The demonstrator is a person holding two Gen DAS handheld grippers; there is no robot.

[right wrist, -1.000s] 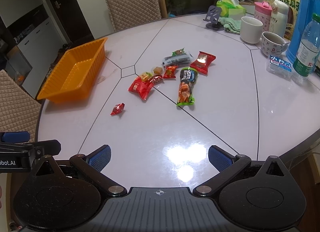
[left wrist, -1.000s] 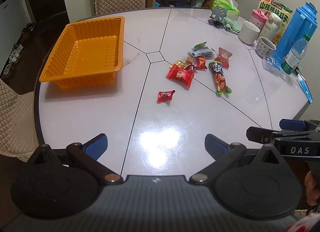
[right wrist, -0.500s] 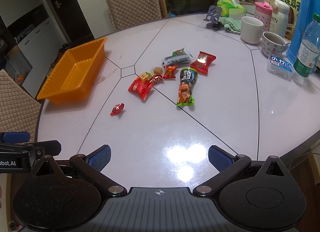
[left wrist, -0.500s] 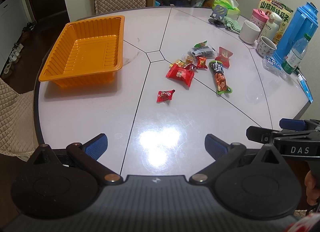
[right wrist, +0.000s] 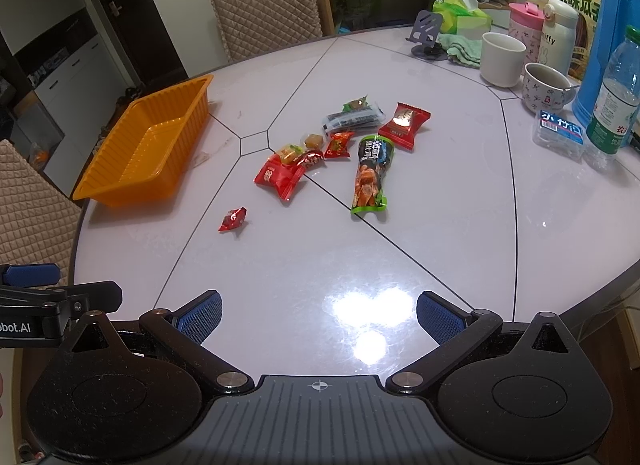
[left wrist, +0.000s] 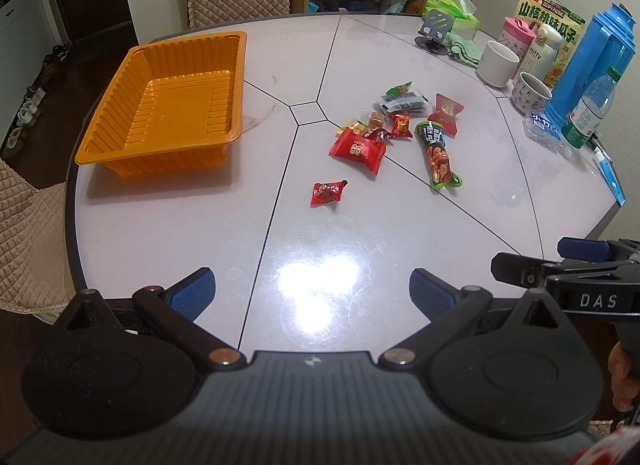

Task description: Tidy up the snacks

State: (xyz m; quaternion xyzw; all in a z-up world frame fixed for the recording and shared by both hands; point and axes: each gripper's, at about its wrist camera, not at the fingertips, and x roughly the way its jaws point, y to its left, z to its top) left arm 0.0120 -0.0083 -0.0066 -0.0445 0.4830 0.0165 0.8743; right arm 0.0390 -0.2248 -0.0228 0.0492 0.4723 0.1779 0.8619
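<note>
Nothing has really moved since the earlier frames; both grippers hover at the near edge of the bench (left wrist: 168,241) as before. On my left gripper (left wrist: 311,291) the jaws are spread wide and hold nothing, and on my right gripper (right wrist: 319,311) it is the same. The snacks lie loose in the middle of the bench: one small red candy (left wrist: 327,192) alone and nearest, then a red packet (left wrist: 357,149), a long green bag (left wrist: 437,152) and some little pieces behind. The orange tray (left wrist: 170,99) stands empty at the far left, well apart from them. I think I keep the jaws wide because the first pick has not started, and the candy seems the easiest one.
</note>
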